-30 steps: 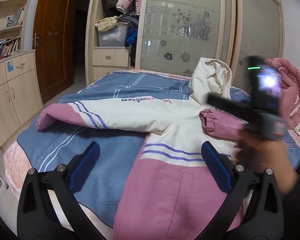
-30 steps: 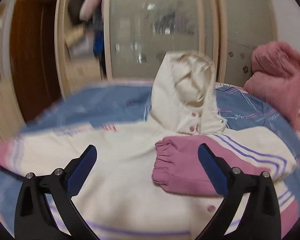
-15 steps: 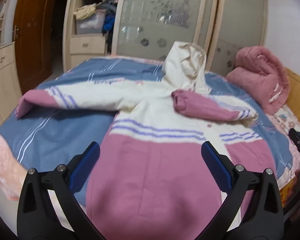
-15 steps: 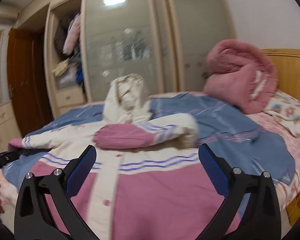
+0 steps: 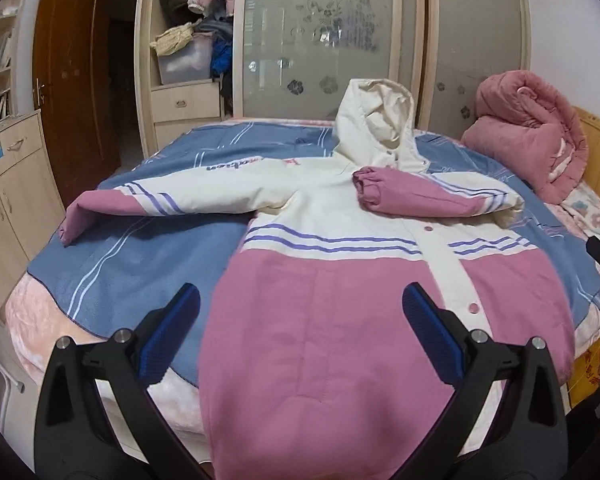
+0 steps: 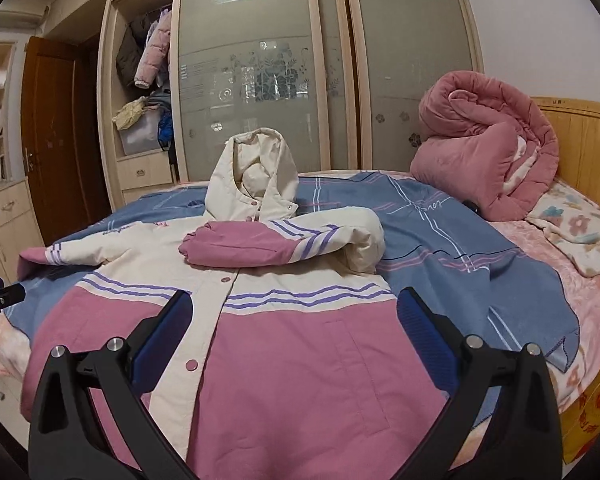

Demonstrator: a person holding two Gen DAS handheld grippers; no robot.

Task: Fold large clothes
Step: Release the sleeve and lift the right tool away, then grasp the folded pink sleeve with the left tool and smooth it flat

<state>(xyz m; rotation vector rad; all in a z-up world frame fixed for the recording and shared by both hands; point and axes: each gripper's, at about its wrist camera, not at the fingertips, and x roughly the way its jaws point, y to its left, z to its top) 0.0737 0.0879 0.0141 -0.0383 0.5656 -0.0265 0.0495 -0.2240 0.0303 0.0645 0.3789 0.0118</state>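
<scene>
One jacket (image 5: 340, 280) lay front-up on the bed (image 5: 132, 264), hood (image 5: 374, 128) away from the cameras, one sleeve (image 5: 424, 196) folded across the chest, the other sleeve (image 5: 168, 200) spread out. Two grippers, left (image 5: 300, 336) and right (image 6: 296, 332), hung over the hem, jaws wide apart, holding nothing. One rolled quilt (image 6: 488, 140) sat by the headboard (image 6: 584, 148)

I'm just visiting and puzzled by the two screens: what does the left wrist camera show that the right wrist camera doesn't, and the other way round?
Only the left wrist view shows the whole outstretched sleeve with its pink cuff lying on the blue striped blanket.

Only the right wrist view shows the wooden headboard and the floral pillow.

Both show the pink and cream hooded jacket spread flat on the bed with one sleeve folded across its chest, the rolled pink quilt, and the frosted wardrobe doors.
</scene>
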